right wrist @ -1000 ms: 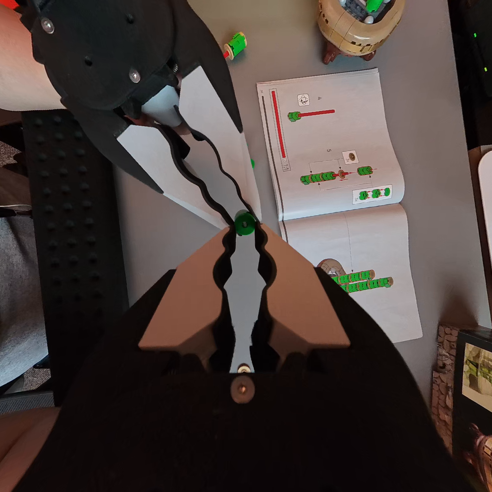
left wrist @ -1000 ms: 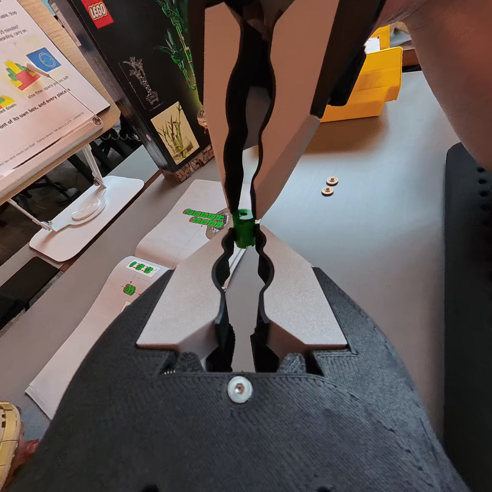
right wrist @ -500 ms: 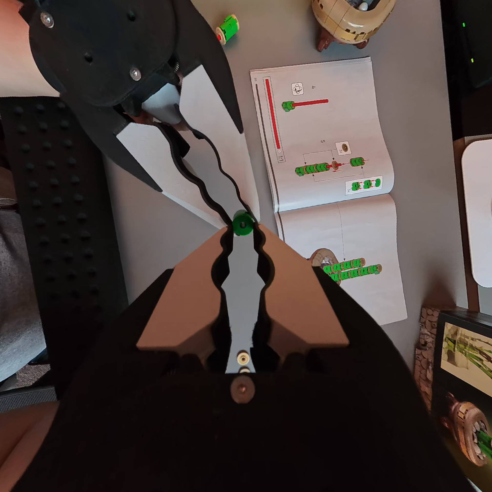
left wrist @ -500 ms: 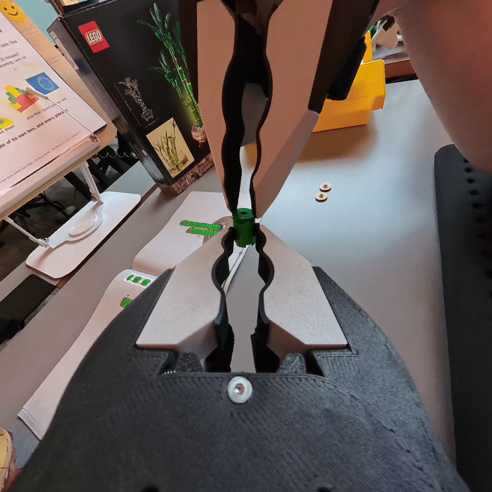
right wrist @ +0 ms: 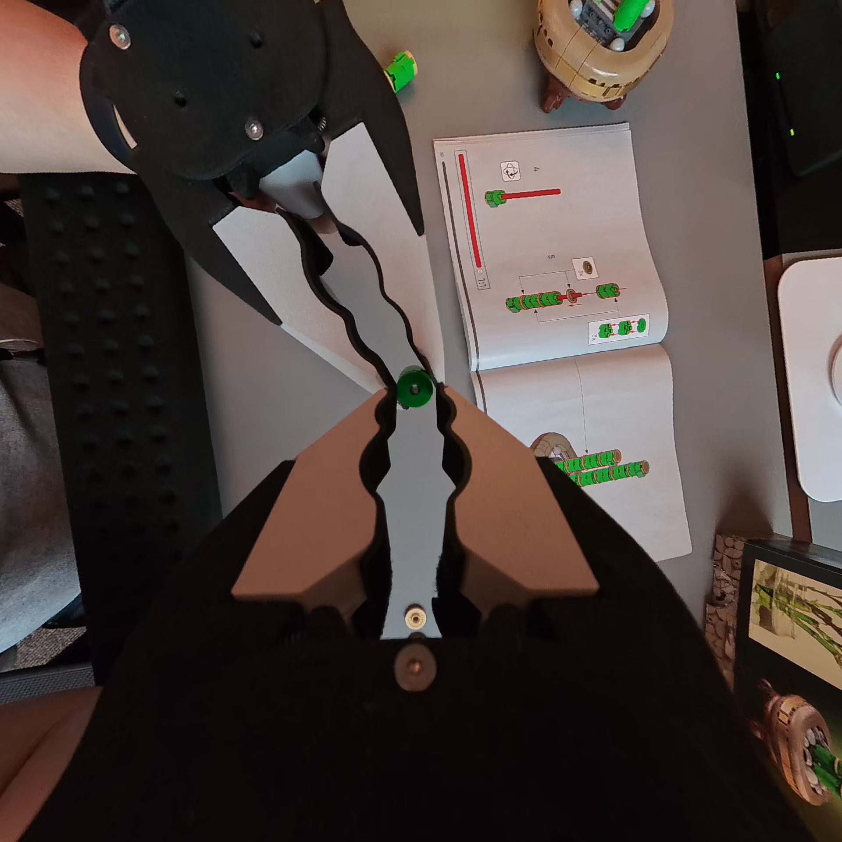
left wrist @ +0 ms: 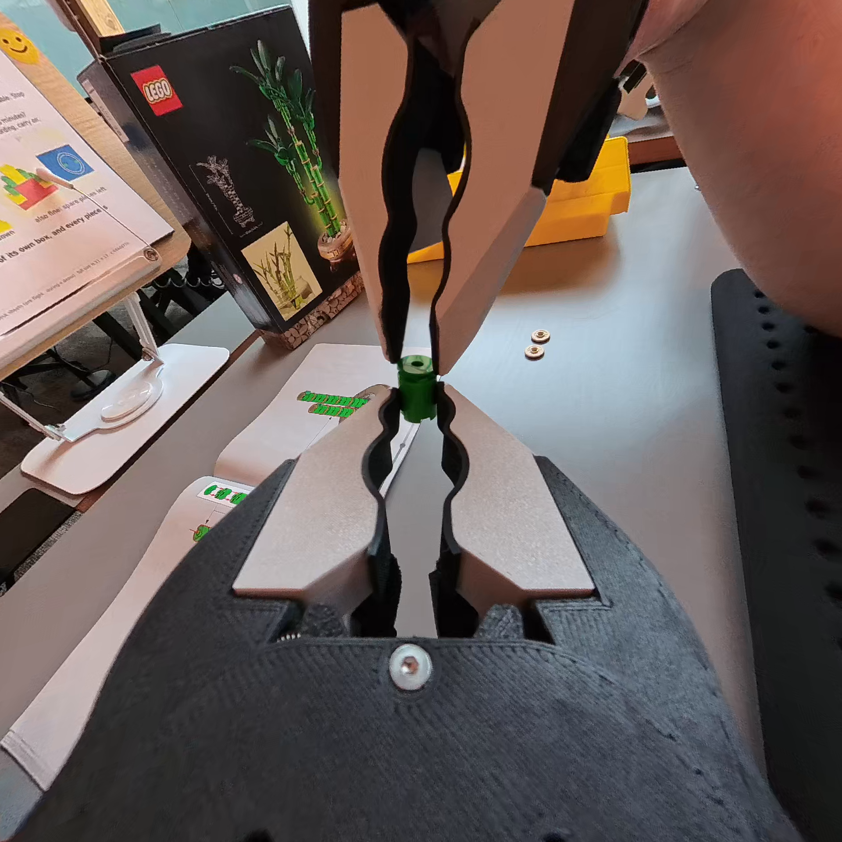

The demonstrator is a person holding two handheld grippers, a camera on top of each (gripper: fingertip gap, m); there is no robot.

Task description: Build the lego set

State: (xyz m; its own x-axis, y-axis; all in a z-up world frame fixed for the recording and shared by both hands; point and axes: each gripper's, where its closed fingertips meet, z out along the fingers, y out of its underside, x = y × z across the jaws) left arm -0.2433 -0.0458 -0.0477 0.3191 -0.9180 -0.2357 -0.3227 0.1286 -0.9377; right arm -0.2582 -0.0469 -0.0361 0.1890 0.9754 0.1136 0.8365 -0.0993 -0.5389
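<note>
A small green round Lego piece is held upright in the air between both grippers, above the grey table. My left gripper is shut on its lower part. My right gripper comes from above and is shut on its top end, which has a hole in the middle. The open instruction booklet lies below to the right and also shows in the left wrist view. The tan Lego pot stands at the far edge. A loose green piece lies beside it.
The black Lego box stands behind the booklet. A yellow bin is at the back. Two tan rings lie on the table. A black studded mat runs along one side. A white stand base sits left. The tips of both grippers are at nearly the same place. Both grippers' tips are roughly 30 centimeters from the tan Lego pot.
Both grippers stay shut on the green piece. The left wrist view has tilted up a little, so more of the box shows. The table below has shifted slightly in the right wrist view.
</note>
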